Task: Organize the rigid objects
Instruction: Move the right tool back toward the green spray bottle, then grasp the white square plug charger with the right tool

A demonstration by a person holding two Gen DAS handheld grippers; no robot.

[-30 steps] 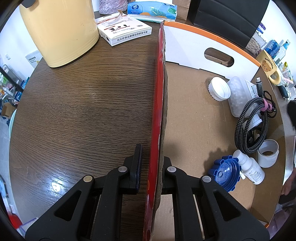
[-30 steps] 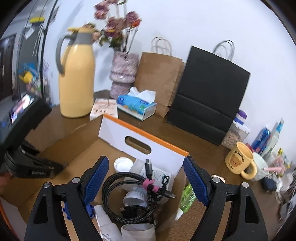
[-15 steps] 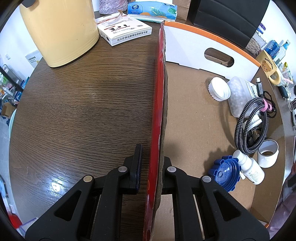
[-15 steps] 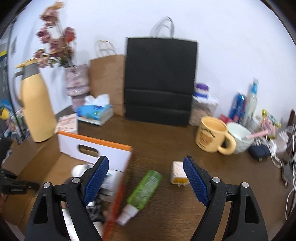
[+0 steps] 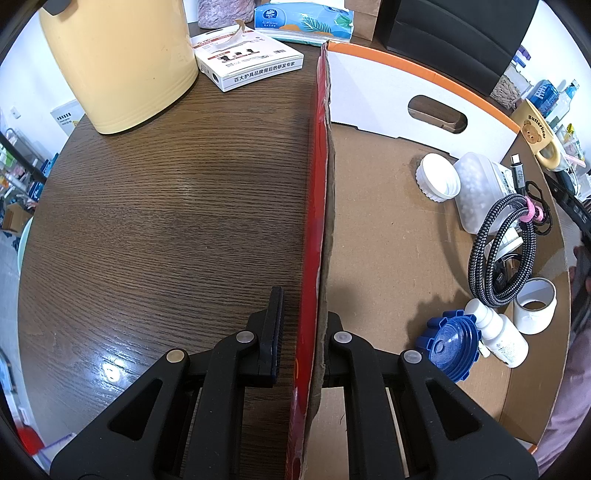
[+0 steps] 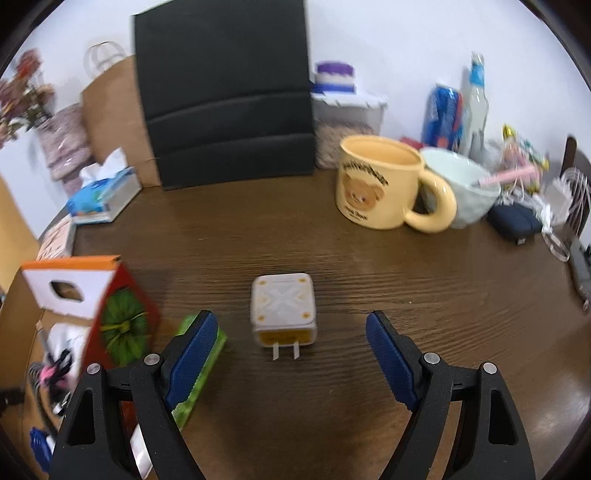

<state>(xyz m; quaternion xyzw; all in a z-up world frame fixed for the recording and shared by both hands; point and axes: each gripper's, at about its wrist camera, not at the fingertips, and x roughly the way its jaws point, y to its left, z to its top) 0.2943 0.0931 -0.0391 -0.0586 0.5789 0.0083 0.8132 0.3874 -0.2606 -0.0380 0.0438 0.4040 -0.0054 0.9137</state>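
My left gripper is shut on the red side wall of an open cardboard box, one finger on each side. The box floor holds a white jar with its lid, a coiled black cable, a blue cap, a small white bottle and a tape roll. My right gripper is open and empty, hovering over the table. A white plug adapter lies on the wood between its fingers, prongs toward me. A green bottle lies under the left finger, beside the box.
A yellow jug, a white carton and a tissue pack stand behind the box. A yellow bear mug, a pale bowl, a black bag and clutter line the far table edge.
My right gripper has swung right, away from above the box, and lowered toward the plug adapter on the table. The left gripper has stayed on the box wall.
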